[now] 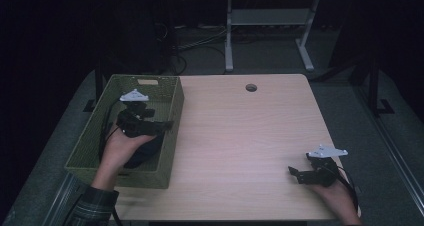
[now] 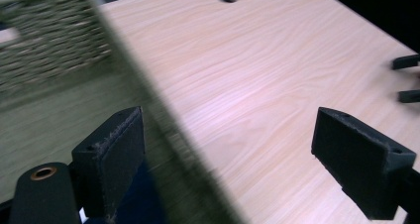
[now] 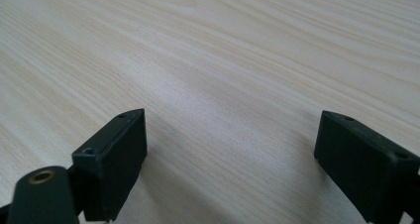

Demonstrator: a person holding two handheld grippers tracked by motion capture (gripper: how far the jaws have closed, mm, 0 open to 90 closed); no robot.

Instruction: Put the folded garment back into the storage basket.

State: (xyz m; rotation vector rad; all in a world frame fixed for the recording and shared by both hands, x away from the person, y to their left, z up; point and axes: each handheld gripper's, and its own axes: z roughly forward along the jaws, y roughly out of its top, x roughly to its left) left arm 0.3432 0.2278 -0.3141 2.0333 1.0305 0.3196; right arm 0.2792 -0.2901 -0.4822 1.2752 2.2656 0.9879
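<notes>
Tongs [image 2: 228,149] wide open over basket [image 2: 163,115] rim, empty.

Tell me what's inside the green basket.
Inside the basket the left gripper hangs open over a dark blue thing near the front wall. The hand covers most of it, so I can't tell what it is.

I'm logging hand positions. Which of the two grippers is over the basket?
The left gripper, held above the green woven basket at the table's left side with its jaws open. The right gripper sits over bare tabletop at the near right.
</notes>
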